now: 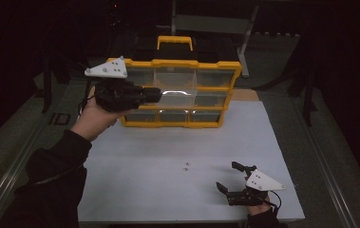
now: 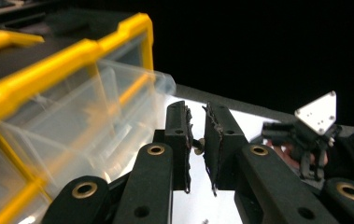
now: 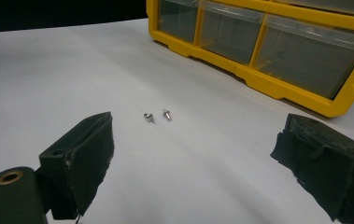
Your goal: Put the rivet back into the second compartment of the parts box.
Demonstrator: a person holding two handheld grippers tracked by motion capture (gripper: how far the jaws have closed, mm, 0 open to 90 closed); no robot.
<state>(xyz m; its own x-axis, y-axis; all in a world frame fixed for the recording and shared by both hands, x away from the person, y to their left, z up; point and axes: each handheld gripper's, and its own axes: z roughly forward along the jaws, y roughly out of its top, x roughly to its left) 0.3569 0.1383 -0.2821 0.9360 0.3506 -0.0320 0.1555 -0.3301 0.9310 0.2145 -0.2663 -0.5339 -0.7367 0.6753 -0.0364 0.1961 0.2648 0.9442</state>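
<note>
A yellow organizer [image 1: 182, 63] with clear drawers stands at the back of the white table. One middle drawer [image 2: 114, 107] is pulled out. My left gripper [image 1: 156, 93] is raised in front of that drawer, shut on a small screw [image 2: 198, 146] pinched between its pads. Two more small screws [image 3: 149, 116] [image 3: 166, 113] lie loose on the table, seen as specks [image 1: 186, 166] in the high view. My right gripper [image 1: 227, 175] rests low at the front right, jaws wide open with nothing between them [image 3: 198, 158], pointing toward the loose screws.
The white sheet [image 1: 158, 190] covers the table; its front edge runs just under the right hand. A metal stand [image 1: 244, 42] rises behind the organizer. Dark surroundings lie past the table edges.
</note>
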